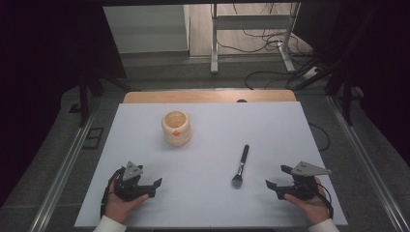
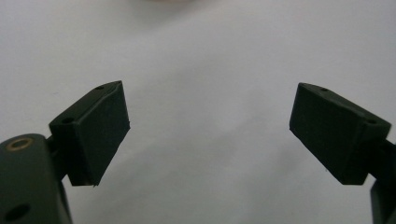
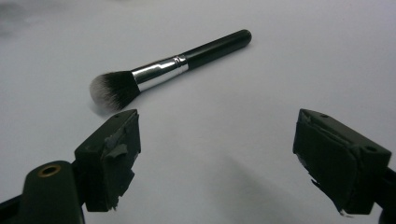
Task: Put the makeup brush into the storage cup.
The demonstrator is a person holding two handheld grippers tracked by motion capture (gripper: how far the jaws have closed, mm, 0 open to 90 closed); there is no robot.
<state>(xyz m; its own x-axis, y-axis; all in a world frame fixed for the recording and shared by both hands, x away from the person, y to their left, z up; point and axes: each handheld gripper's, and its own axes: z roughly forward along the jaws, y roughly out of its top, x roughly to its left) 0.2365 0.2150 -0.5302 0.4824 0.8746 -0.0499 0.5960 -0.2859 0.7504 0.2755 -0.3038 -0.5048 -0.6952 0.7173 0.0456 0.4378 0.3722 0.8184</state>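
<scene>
A makeup brush point(image 1: 241, 165) with a black handle, a silver ferrule and dark, white-tipped bristles lies on the white table top point(image 1: 208, 145), bristles toward the front. A cream-coloured round cup point(image 1: 176, 127) with a small orange mark stands upright at the middle left. My left gripper point(image 1: 155, 186) rests near the front left, open, nothing between its jaws point(image 2: 208, 126). My right gripper point(image 1: 276, 178) rests at the front right, open and empty. In the right gripper view the brush point(image 3: 168, 70) lies just beyond the left jaw, apart from the gripper point(image 3: 217, 149).
A wooden strip point(image 1: 209, 96) runs along the table's far edge. Behind it stand a desk frame point(image 1: 251, 29) and loose cables point(image 1: 270, 43) on the floor. Metal rails point(image 1: 63, 174) flank the table on both sides.
</scene>
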